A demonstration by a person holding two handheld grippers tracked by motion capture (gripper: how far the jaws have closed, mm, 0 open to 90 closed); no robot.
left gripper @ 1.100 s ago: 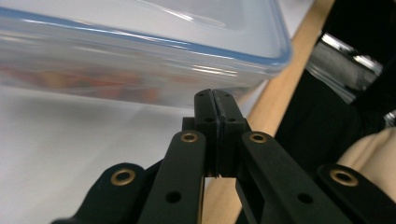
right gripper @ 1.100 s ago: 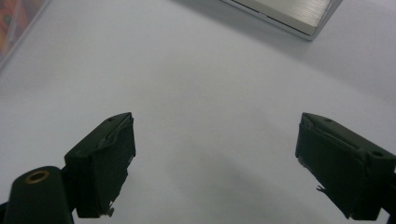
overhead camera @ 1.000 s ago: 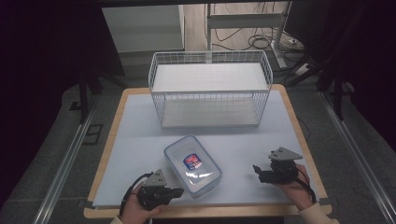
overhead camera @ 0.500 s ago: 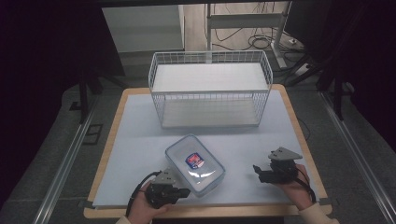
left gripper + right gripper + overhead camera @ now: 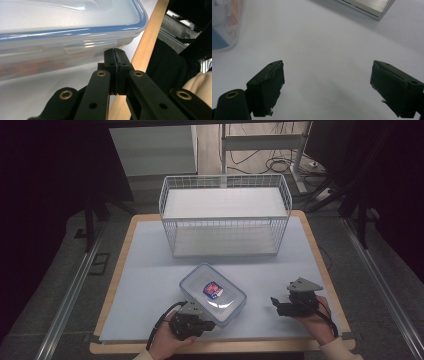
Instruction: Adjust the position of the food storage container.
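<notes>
A clear rectangular plastic food container with a blue-trimmed lid and a red-and-blue label (image 5: 213, 293) lies flat on the pale blue mat (image 5: 145, 275) that covers the wood-edged bench (image 5: 116, 266), near the front edge and a little left of centre, turned at an angle to the bench sides. Behind it, well apart, a white wire-mesh basket (image 5: 225, 215) stands upright toward the back of the mat. The left gripper (image 5: 192, 322) sits at the container's near corner, held in a hand (image 5: 167, 345); in the left gripper view its jaws are pressed together with nothing between them, their tips just under the lid's blue rim (image 5: 75, 31) and close against the container wall. The right gripper (image 5: 295, 302) rests in the other hand (image 5: 315, 322) near the bench's right side, apart from the container, and in the right gripper view its jaws are spread wide above bare mat.
</notes>
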